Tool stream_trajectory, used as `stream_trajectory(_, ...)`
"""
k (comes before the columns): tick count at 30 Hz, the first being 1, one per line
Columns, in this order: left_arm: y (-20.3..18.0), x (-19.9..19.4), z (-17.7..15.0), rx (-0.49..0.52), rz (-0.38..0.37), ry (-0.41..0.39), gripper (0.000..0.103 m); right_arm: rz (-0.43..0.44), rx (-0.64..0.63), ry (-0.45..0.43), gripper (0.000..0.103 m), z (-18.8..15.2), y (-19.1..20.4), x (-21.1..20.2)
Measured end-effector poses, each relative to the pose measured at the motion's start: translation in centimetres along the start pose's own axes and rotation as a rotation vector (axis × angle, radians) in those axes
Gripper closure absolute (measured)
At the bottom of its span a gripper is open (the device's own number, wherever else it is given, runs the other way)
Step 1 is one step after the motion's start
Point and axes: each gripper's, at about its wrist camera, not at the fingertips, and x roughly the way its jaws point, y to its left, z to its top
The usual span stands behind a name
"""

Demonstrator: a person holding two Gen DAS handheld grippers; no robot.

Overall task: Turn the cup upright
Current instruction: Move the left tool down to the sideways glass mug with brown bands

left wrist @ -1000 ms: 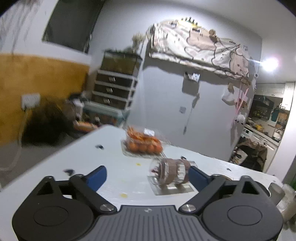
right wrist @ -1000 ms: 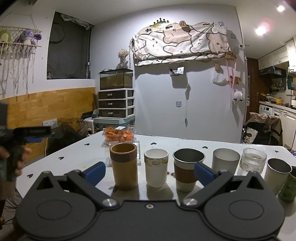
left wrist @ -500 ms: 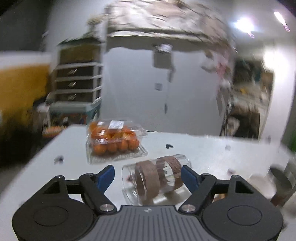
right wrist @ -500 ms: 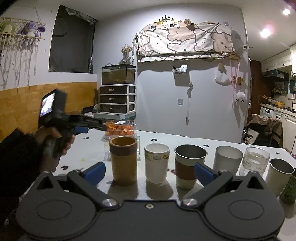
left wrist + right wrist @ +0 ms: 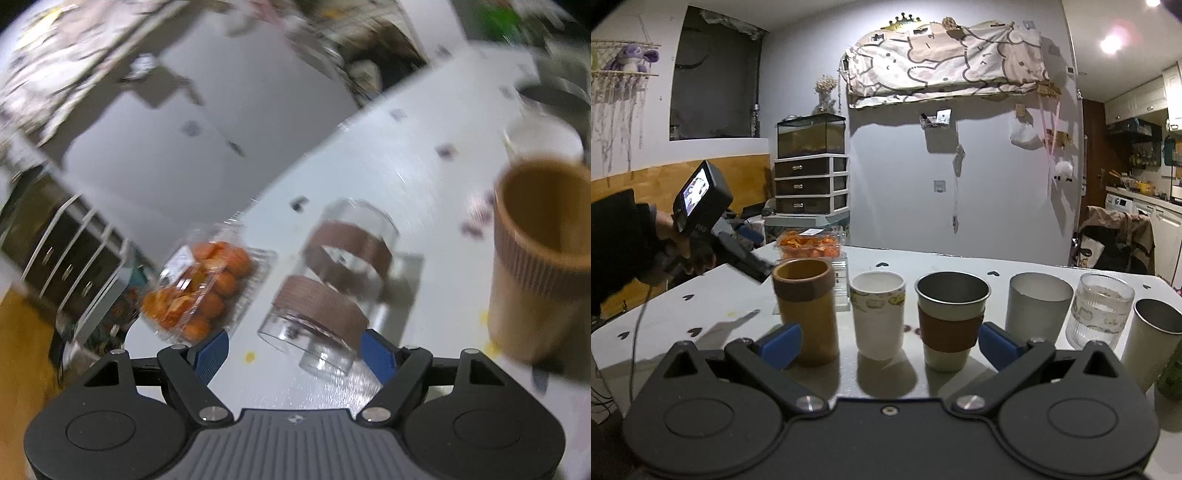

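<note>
A clear glass cup [image 5: 328, 280] with two brown bands lies on its side on the white table [image 5: 399, 158], resting on a small clear tray. My left gripper [image 5: 295, 350] is open, with the cup's near end between its blue pads; contact is unclear. The view is rolled and blurred. In the right wrist view only a bit of this cup [image 5: 841, 284] shows behind the brown cup [image 5: 807, 314]. My right gripper [image 5: 886, 341] is open and empty, facing the row of upright cups.
A clear box of oranges [image 5: 199, 288] sits left of the lying cup. A brown paper cup [image 5: 539, 258] stands to its right. Several upright cups stand in a row: white [image 5: 877, 319], steel with brown sleeve [image 5: 951, 321], grey [image 5: 1039, 308], ribbed glass [image 5: 1102, 310], steel [image 5: 1156, 339].
My left gripper has moved in around the lying cup and rolled, tilting its view. The right gripper has stayed still.
</note>
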Motion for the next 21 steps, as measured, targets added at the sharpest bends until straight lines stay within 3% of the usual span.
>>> stream_trajectory(5, -0.1, 1.9, 1.5, 0.141, -0.045, 0.041, 0.023, -0.011, 0.022, 0.010, 0.000, 0.5, -0.8, 1.8)
stream_trajectory(9, -0.1, 3.5, 2.5, 0.187, -0.075, 0.072, 0.022, -0.013, 0.023, 0.010, 0.000, 1.0, -0.8, 2.7)
stream_trajectory(13, -0.5, 4.8, 2.9, 0.204, -0.128, 0.088, 0.029, -0.002, 0.019, -0.003, 0.000, 1.3, -0.8, 3.0)
stream_trajectory(21, -1.4, 3.9, 1.2, 0.150, -0.064, 0.017, 0.029, 0.011, 0.009, -0.015, 0.000, 2.2, -0.7, 3.1)
